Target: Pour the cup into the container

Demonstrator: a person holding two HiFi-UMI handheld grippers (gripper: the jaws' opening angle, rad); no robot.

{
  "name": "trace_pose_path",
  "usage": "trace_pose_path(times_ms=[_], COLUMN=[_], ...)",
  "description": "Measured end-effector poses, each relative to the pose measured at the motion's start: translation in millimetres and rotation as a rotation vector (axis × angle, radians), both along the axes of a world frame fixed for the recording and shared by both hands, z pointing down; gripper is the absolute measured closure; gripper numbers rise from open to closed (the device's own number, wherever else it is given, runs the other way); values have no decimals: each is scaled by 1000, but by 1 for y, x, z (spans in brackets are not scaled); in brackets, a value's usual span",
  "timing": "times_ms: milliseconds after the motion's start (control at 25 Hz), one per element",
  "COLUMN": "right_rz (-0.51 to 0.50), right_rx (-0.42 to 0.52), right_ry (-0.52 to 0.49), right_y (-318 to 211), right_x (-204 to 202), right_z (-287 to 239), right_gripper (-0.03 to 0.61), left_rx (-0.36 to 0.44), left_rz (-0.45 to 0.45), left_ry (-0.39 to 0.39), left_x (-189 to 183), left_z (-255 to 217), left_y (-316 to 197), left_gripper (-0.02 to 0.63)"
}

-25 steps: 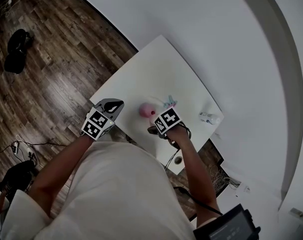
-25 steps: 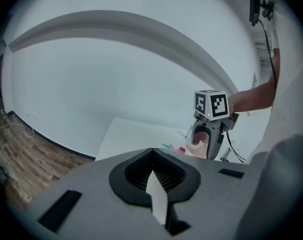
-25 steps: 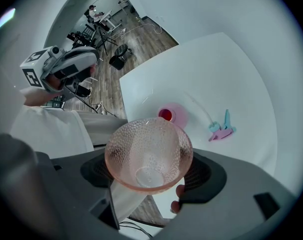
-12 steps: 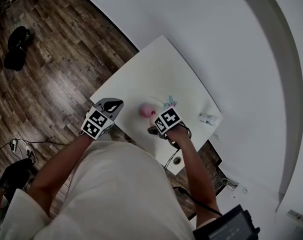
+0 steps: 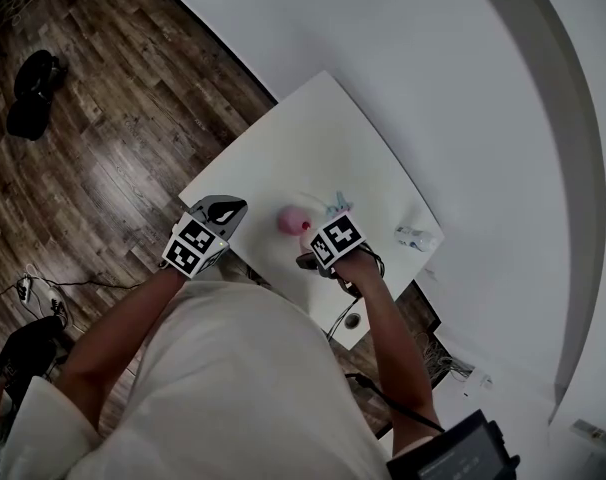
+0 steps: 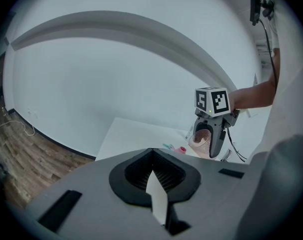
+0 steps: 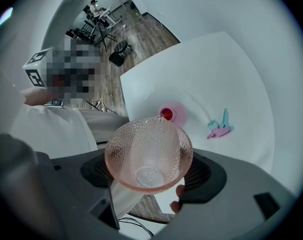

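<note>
My right gripper [image 7: 149, 170] is shut on a pink dimpled glass cup [image 7: 149, 151], which is tipped with its mouth toward the camera. The cup's lip hangs just over a small pink container [image 7: 171, 114] that shows red inside and stands on the white table [image 7: 216, 69]. In the head view the container [image 5: 292, 220] sits just left of the right gripper [image 5: 321, 230]. My left gripper [image 6: 155, 196] is shut and holds nothing. It hovers at the table's near left edge [image 5: 221, 210], apart from the cup. From the left gripper view, the right gripper [image 6: 211, 136] holds the cup [image 6: 202, 138] tilted.
A pink and teal clip-like object [image 7: 219, 127] lies on the table right of the container. A small clear object [image 5: 416, 236] rests near the table's right edge. Wood floor [image 5: 93, 138] with a dark bag [image 5: 31, 93] lies left of the table; a white wall runs behind it.
</note>
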State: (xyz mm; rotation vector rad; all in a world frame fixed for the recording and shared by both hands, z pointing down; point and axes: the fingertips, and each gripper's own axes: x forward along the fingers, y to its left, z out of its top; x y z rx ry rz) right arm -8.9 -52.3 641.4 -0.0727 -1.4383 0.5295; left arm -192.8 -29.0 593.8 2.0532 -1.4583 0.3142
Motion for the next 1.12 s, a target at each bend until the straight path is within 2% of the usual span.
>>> trace_pose_path(times_ms=[1120], right_rz=[-12], right_rx=[-19], right_ry=[30], right_y=[-3], right_x=[0], right_z=[-9], right_gripper=[204], left_rx=[-7], left_rz=[-3], left_ry=[10], left_x=[-1], left_z=[8], left_y=[2], left_gripper=[603])
